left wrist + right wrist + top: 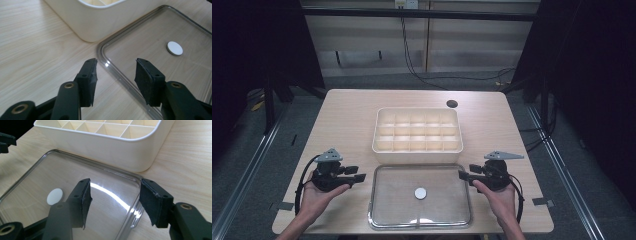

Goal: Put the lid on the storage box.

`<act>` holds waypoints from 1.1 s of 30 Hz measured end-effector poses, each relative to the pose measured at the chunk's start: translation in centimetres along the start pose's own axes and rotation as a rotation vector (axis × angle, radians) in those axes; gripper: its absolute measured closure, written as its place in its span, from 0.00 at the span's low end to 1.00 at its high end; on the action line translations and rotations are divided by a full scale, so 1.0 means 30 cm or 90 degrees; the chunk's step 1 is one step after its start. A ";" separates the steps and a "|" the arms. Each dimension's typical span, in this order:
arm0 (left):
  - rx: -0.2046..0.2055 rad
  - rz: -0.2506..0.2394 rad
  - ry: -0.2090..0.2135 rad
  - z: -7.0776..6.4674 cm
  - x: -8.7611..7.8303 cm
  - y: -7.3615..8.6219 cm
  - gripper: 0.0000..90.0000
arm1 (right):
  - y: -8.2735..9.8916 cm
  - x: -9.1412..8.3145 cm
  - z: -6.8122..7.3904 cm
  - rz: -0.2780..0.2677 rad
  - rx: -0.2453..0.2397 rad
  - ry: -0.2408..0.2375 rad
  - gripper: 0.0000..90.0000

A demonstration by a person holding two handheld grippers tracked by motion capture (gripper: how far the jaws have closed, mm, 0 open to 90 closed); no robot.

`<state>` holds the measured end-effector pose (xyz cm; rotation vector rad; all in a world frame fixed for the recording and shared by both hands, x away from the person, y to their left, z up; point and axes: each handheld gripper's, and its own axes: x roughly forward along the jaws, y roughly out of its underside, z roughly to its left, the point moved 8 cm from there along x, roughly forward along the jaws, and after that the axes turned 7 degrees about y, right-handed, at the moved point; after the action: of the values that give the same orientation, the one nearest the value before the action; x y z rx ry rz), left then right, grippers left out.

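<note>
High view: clear lid (419, 196) lies flat at the near edge of the table (347, 115), just near of the white divided box (417, 135), which stands open with its compartments bare. Left gripper (360, 177) sits at the lid's left edge, right gripper (462, 174) at its right edge, both low and pointing inward. Left gripper view: jaws spread, straddling the lid's left rim, nothing pinched. Right gripper view: jaws spread over the lid's right rim near its far corner, also not gripping. White round disc (420, 193) sits mid-lid. Looks like the pre-grasp step for lifting the lid. Next move calls for both grippers to close on opposite rims together, then lift level and carry it far onto the box.
</note>
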<state>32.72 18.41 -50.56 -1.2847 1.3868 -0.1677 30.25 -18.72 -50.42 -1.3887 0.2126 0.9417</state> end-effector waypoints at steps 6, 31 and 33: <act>-0.020 0.009 0.017 0.005 0.053 0.027 0.56 | 0.034 0.049 -0.031 0.020 0.009 0.026 0.48; 0.004 0.080 0.007 -0.035 0.142 0.105 0.58 | 0.119 0.095 -0.073 0.068 -0.006 0.069 0.52; 0.002 0.080 0.009 -0.035 0.142 0.105 0.58 | 0.123 0.098 -0.068 0.073 -0.010 0.071 0.52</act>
<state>31.32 15.89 -55.13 -1.1923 1.4739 -0.0934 30.44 -19.64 -55.46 -1.4568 0.3735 0.9618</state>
